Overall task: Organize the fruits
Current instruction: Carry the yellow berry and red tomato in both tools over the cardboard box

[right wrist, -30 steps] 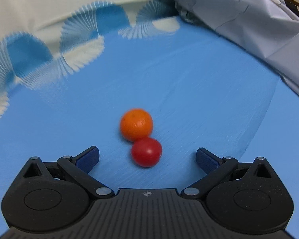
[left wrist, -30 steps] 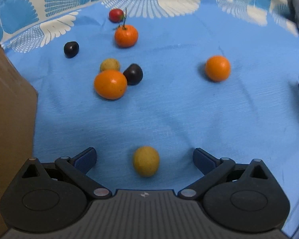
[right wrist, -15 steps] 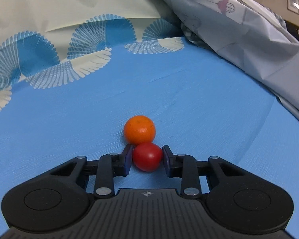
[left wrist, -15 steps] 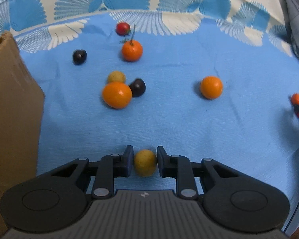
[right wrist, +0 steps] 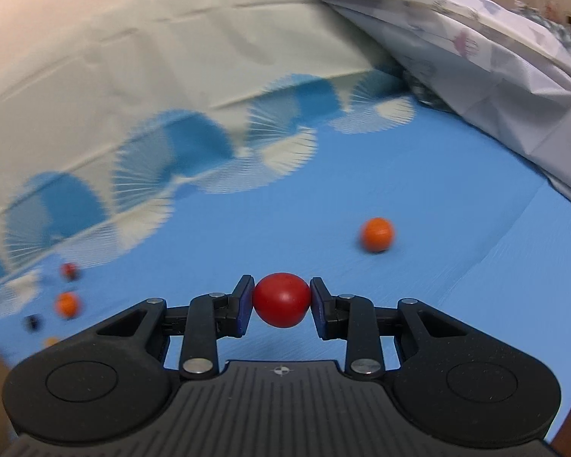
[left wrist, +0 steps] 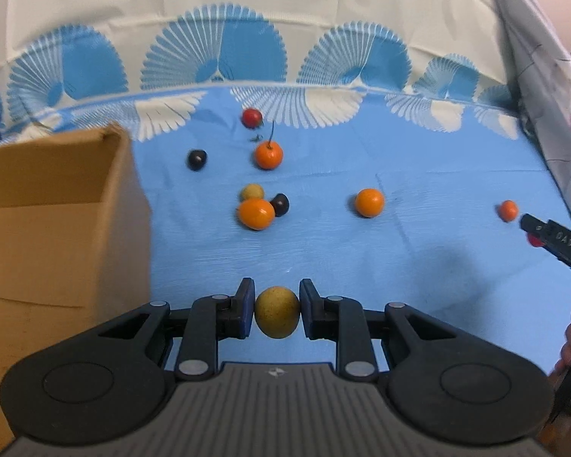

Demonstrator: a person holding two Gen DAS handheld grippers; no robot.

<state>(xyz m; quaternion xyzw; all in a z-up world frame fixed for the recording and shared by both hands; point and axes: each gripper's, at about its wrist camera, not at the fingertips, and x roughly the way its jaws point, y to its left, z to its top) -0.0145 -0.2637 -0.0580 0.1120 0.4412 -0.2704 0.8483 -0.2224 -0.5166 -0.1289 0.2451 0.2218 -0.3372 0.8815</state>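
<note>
Both grippers have risen off the light-blue tablecloth (left wrist: 418,266) since clamping their fruit. Left of it stands the open brown cardboard box (left wrist: 57,236). The left gripper (left wrist: 277,314) pinches a speckled yellow round fruit (left wrist: 277,317); the right gripper (right wrist: 281,301) squeezes a glossy red tomato (right wrist: 281,299), a small orange tangerine (right wrist: 377,234) lying beyond.

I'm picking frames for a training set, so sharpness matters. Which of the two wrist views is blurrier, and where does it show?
Right wrist view: motion-smeared cloth pattern and a soft-edged small orange, though the red fruit in the right gripper stays sharp. Left wrist view: mostly crisp, from the yellow fruit in the left gripper to the far fruits; only the cardboard box edge is slightly soft, with fisheye bending.
</note>
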